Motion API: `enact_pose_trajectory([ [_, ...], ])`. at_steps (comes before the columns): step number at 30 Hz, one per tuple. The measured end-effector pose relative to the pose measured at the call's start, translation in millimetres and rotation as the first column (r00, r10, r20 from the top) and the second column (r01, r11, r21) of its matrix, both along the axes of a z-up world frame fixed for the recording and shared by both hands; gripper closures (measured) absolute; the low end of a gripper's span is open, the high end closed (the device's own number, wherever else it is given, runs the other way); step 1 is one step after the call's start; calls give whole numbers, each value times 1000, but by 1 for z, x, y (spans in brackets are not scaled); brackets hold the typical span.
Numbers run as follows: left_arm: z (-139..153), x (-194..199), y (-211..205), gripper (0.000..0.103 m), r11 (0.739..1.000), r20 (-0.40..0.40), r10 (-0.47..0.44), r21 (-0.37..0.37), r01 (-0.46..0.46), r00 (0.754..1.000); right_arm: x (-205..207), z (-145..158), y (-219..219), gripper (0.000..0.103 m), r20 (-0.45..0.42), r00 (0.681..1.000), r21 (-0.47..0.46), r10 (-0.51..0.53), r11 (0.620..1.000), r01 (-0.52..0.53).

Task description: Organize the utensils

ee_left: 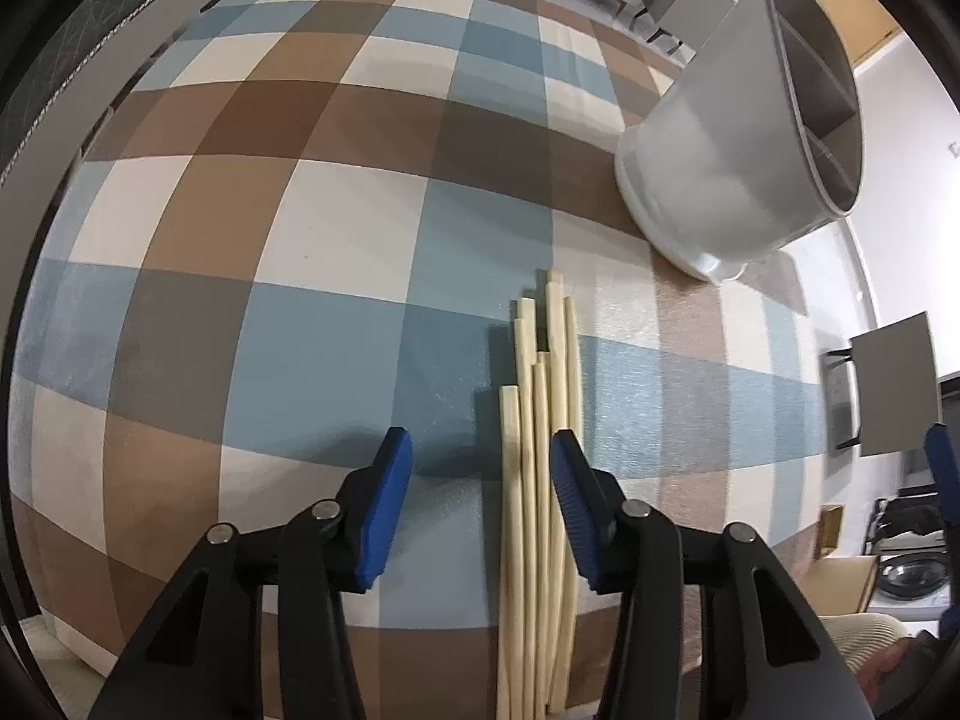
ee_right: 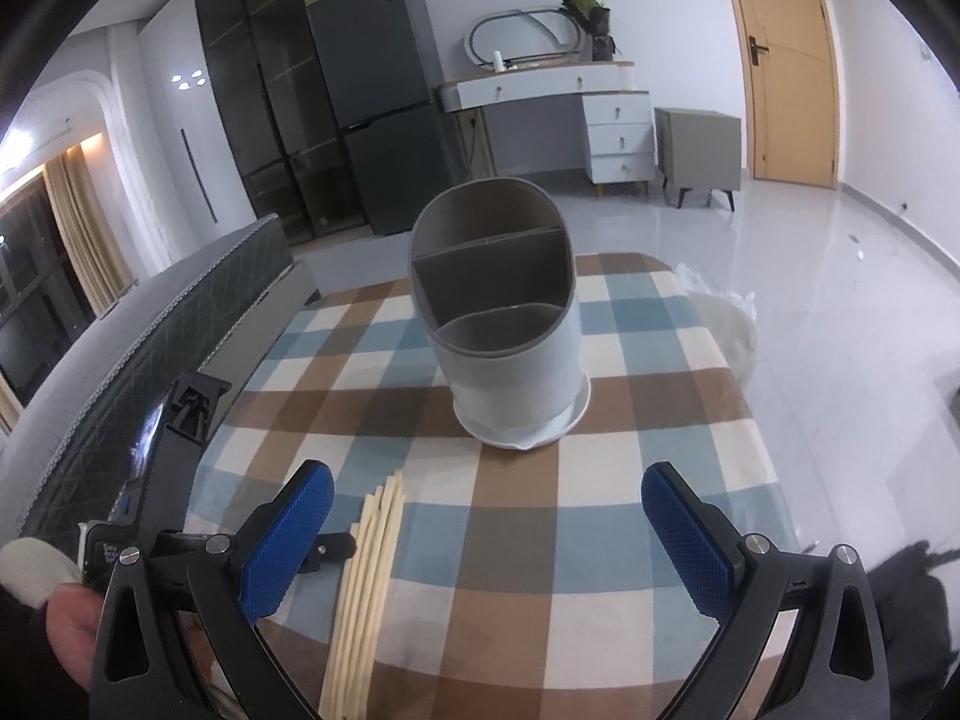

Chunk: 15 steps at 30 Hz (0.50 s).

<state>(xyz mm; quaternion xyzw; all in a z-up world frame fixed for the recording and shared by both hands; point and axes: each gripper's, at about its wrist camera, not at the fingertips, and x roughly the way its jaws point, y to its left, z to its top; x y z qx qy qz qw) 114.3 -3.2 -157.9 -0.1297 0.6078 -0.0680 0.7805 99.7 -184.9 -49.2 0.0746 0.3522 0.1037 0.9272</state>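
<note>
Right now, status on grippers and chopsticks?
Left gripper open over chopsticks, right gripper open, empty. Chopsticks bundled on tablecloth. Holder upright, empty. Nothing blocking.

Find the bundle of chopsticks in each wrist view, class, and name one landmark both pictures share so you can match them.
Left wrist view: the chopsticks run up the lower middle, between the open fingers of the left gripper, nearer the right finger.
Right wrist view: the chopsticks lie at lower left, just inside the left finger of the open right gripper.
Shared landmark: the grey divided utensil holder, standing on the checked tablecloth beyond the chopstick tips.
</note>
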Motion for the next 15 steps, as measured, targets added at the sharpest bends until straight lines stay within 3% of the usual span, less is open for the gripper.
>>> enact_pose_trajectory([
  [2, 0, -1, 1, 70, 1000, 7, 11, -2, -11, 1000, 2, -1, -2, 0, -15, 1000, 22, -1, 1000, 1],
  [6, -2, -2, 3, 97, 999, 2, 19, -26, -19, 1000, 2, -1, -1, 0, -25, 1000, 36, 7, 999, -6],
  [15, -1, 6, 4, 103, 999, 34, 19, 41, -20, 999, 4, -4, -3, 0, -47, 999, 45, -2, 999, 4],
])
